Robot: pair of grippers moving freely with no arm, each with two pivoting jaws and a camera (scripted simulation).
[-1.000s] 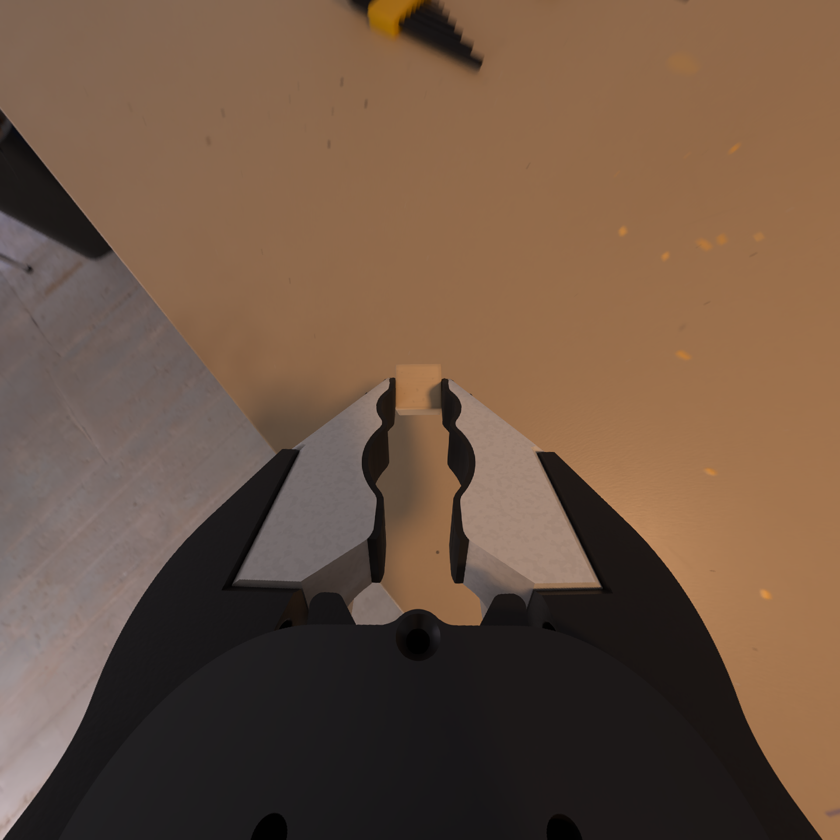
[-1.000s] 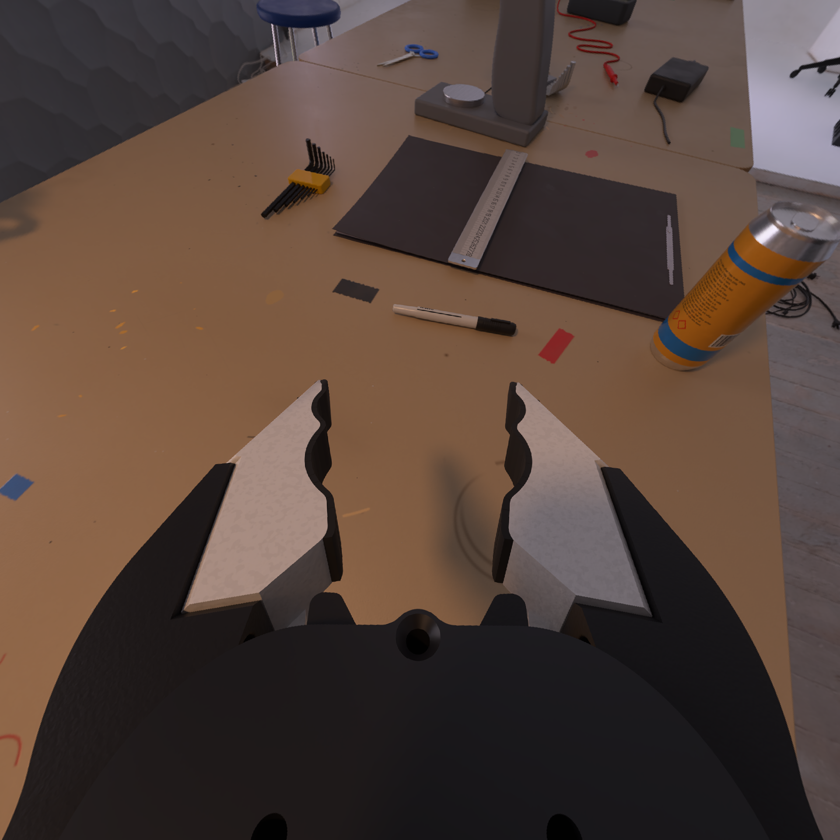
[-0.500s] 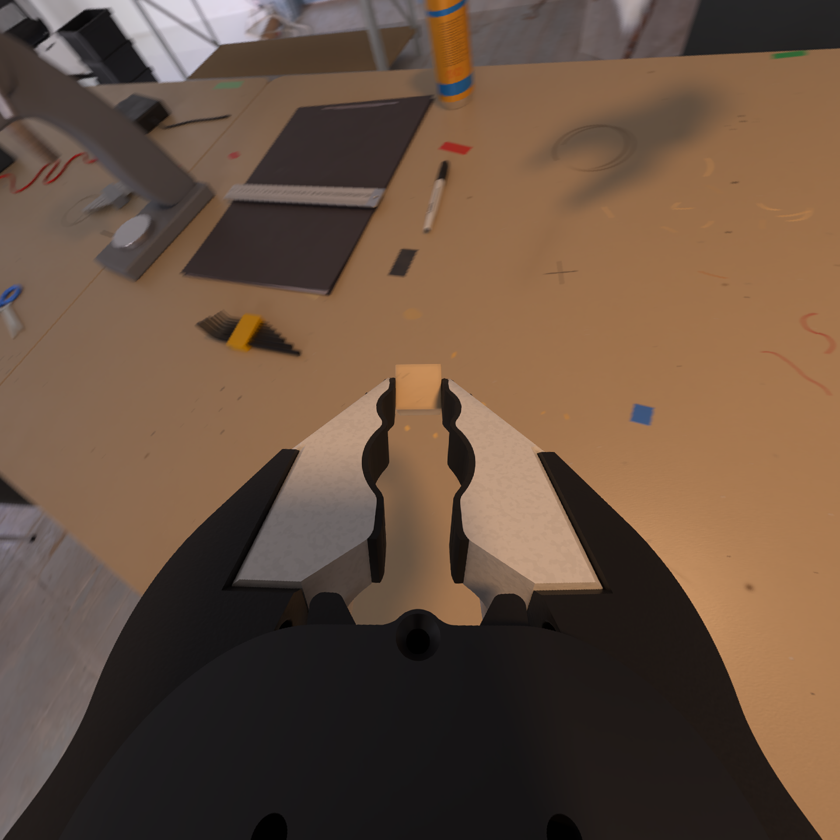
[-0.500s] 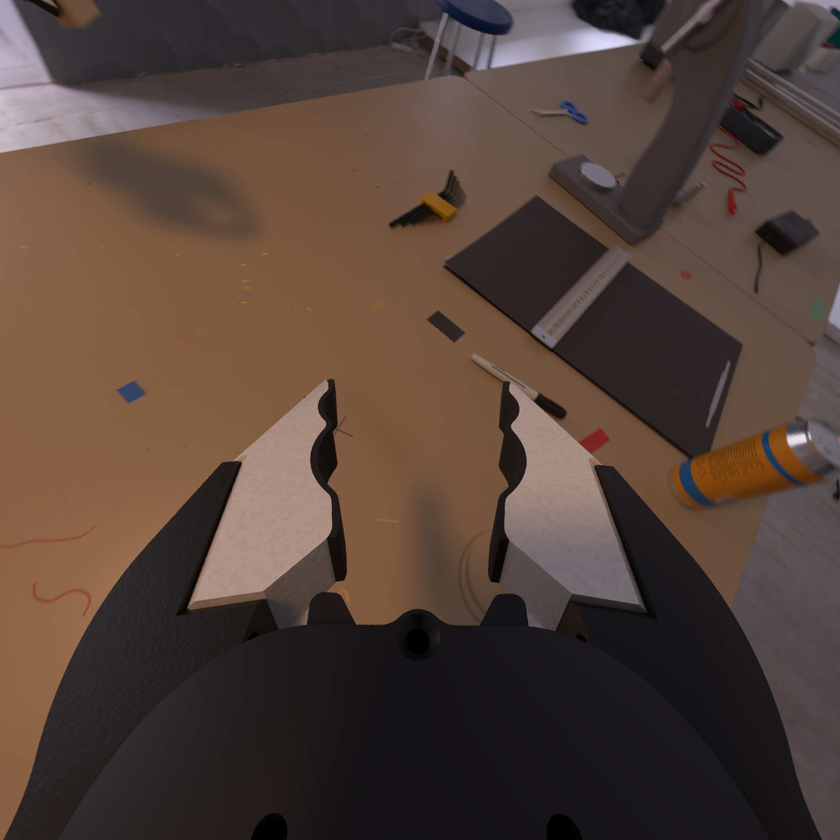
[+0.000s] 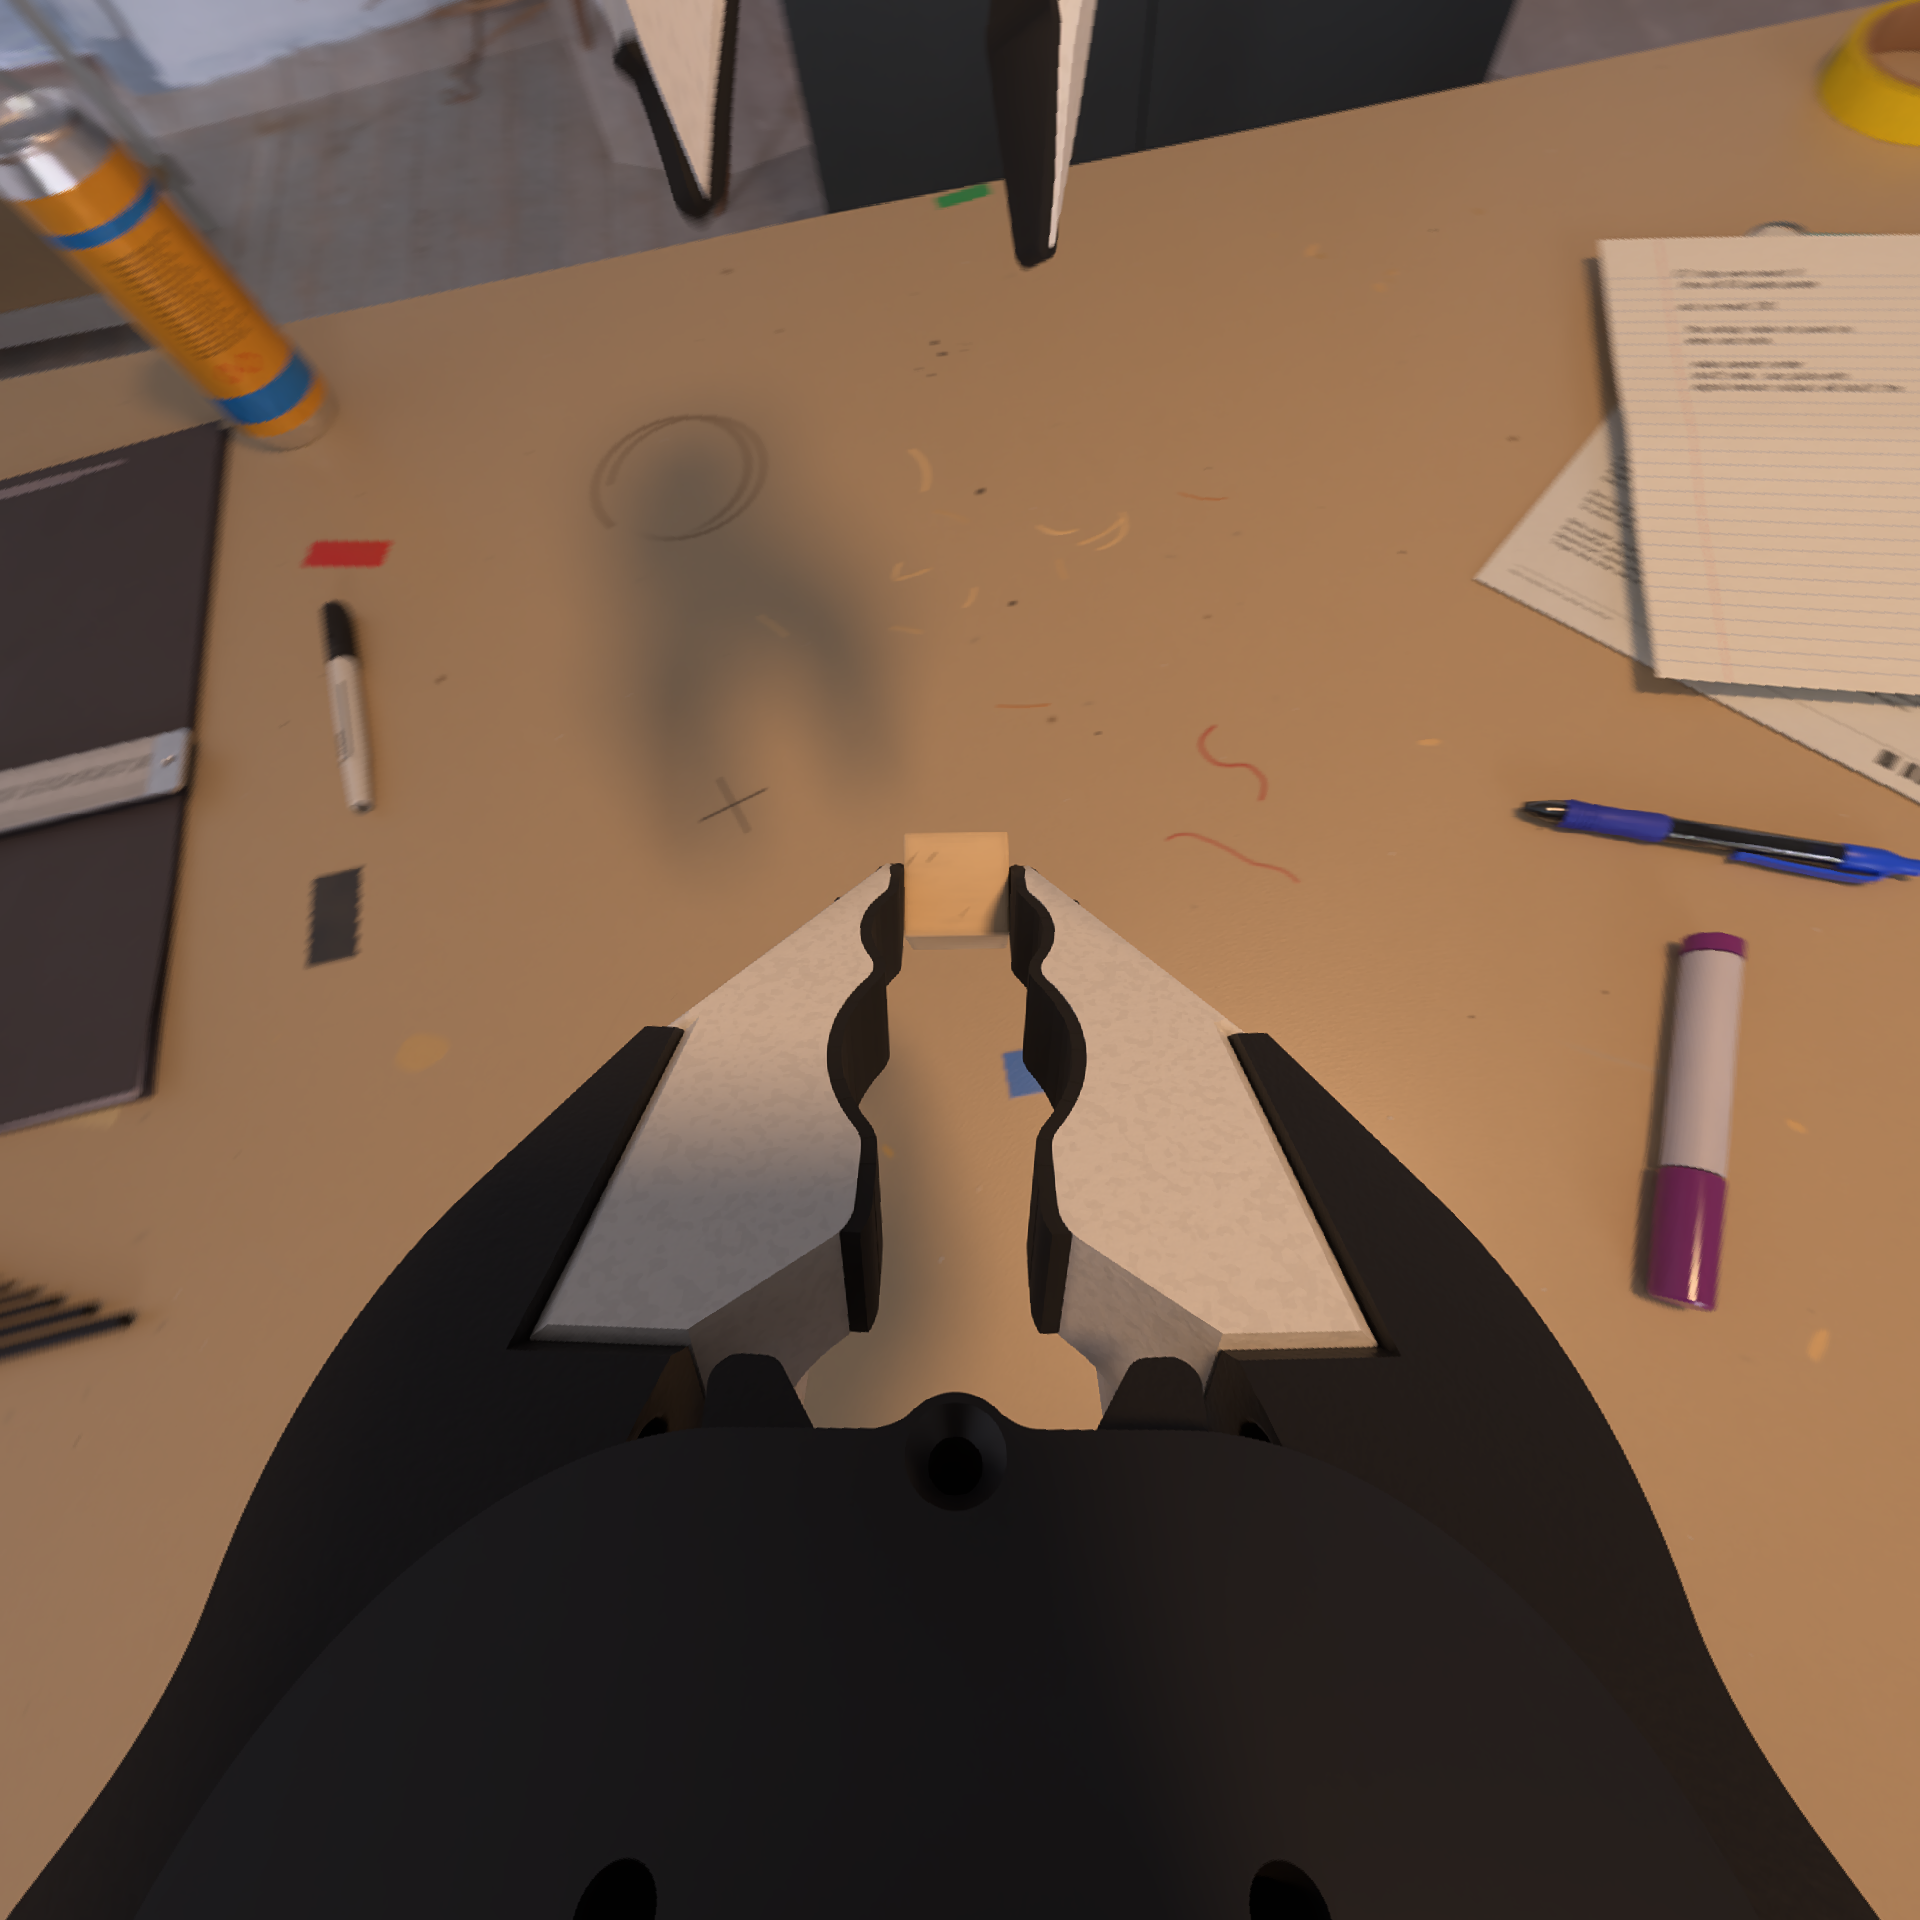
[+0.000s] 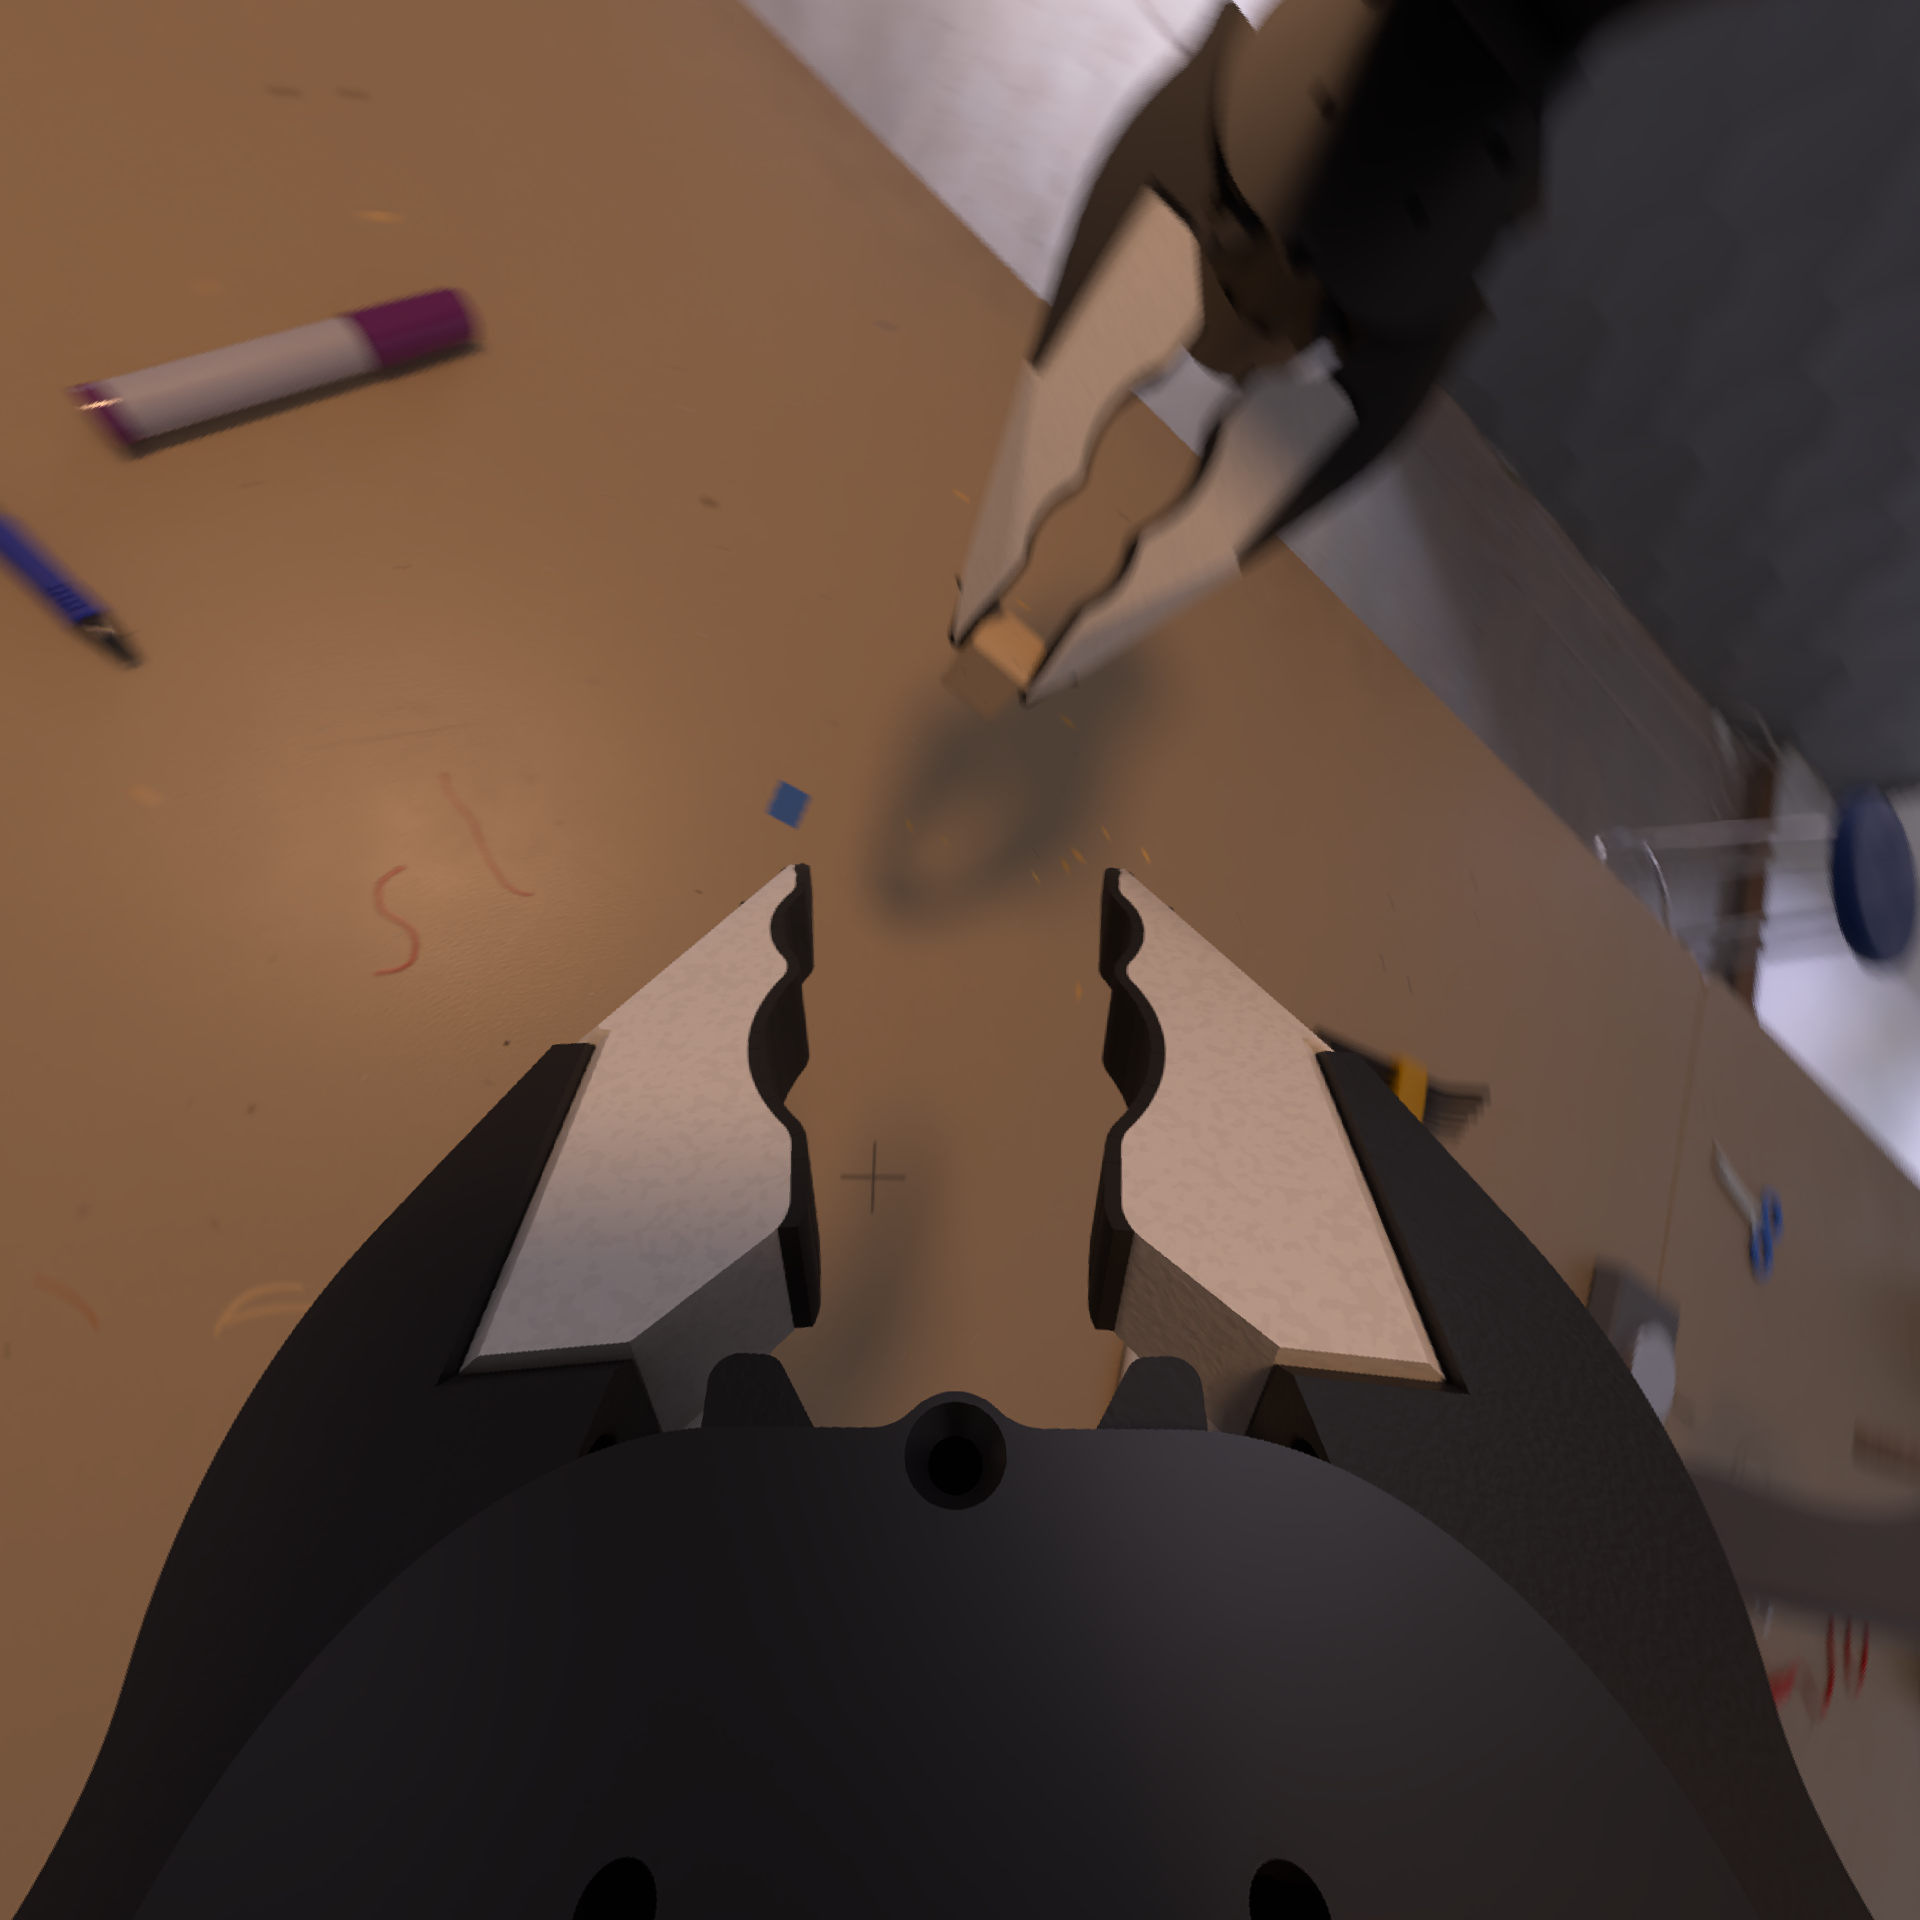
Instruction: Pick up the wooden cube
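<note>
Cube pinched, up off the table!

My left gripper (image 5: 956,894) clamps the cube (image 5: 956,885) at its fingertips, clear above the table (image 5: 1351,582). My right gripper (image 6: 954,883) hangs spread and empty. Beyond: purple marker (image 5: 1694,1122), blue pen (image 5: 1714,840), papers (image 5: 1766,457), can (image 5: 166,270).

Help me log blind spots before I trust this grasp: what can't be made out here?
- Wooden cube: side faces hidden by the left tongs in the left wrist view.
- Cube's clearance above the table: right wrist view is motion-blurred.
- Yellow tape roll: cut by the left wrist view's edge.
- Hex keys: behind the right tongs.
</note>
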